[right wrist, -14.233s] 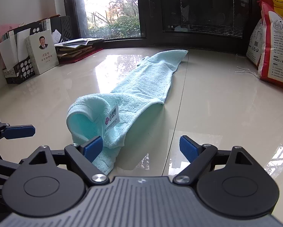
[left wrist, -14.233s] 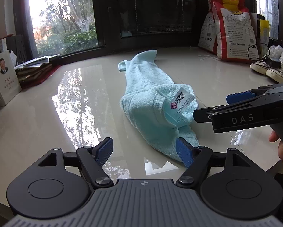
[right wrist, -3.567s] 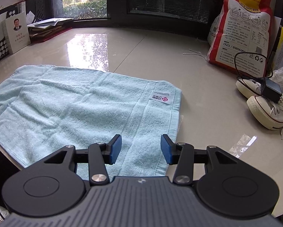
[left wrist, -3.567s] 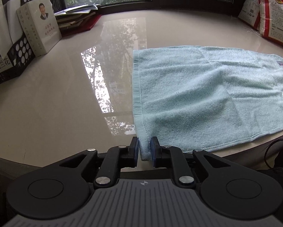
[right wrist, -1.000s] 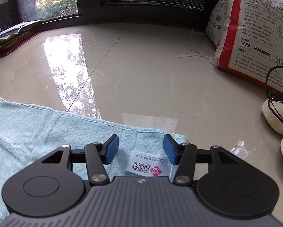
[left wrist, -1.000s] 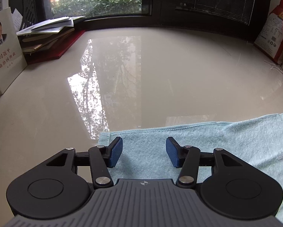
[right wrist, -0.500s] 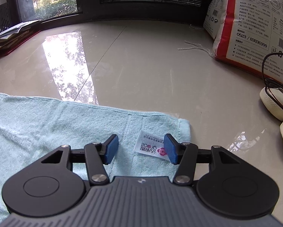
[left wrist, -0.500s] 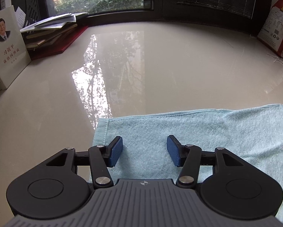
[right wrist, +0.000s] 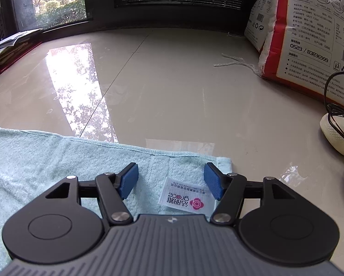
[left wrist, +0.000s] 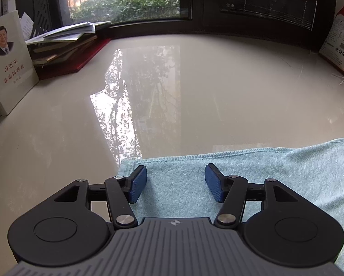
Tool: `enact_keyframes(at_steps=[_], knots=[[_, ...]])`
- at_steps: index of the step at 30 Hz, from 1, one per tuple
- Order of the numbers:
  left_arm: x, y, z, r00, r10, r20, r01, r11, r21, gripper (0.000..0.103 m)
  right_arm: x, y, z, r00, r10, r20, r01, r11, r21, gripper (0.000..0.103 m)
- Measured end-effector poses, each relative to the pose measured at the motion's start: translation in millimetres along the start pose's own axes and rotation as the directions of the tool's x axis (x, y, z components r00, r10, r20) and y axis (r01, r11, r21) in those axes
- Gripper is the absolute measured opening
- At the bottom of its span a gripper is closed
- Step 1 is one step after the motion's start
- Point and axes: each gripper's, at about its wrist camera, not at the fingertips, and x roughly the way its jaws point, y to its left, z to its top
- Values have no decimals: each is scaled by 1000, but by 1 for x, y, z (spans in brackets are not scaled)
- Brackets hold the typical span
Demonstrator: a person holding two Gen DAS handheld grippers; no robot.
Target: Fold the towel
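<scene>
We see the left gripper (left wrist: 176, 182) and the right gripper (right wrist: 171, 179) both opening, blue pads clear of the cloth, gripping nothing. The light blue towel (left wrist: 275, 172) lies flat beneath them on the glossy tabletop (left wrist: 195, 92), its white label (right wrist: 186, 199) between the right pads. Rice bags (right wrist: 310, 36) stand at two o'clock.

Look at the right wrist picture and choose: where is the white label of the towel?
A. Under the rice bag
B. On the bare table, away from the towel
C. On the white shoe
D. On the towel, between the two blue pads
D: the white label lies on the light blue towel, near its right corner, in the gap of the right gripper, whose jaws are opening and do not press on it.
</scene>
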Motion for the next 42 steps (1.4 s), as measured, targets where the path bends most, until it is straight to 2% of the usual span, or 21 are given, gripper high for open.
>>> enact_keyframes(at_steps=[14,22,32,42], knots=[[11,4,7,1000,8,26,-8,1000,-12,62,6,-1,5,1000,-8,10,8,1000,4,67],[5,14,5,998,-24,53,28,997,-71,60,-2,0,5,999,21,41,-21,1000,5,68],[-39,17,-3,996,-7,92,13,998,-64,62,-38,13,3,995,58,86,-56,998,-32,68],[-90,36,-43,997,21,78,-8,986,-165,62,-68,42,1,981,161,106,-148,981,-124,68]])
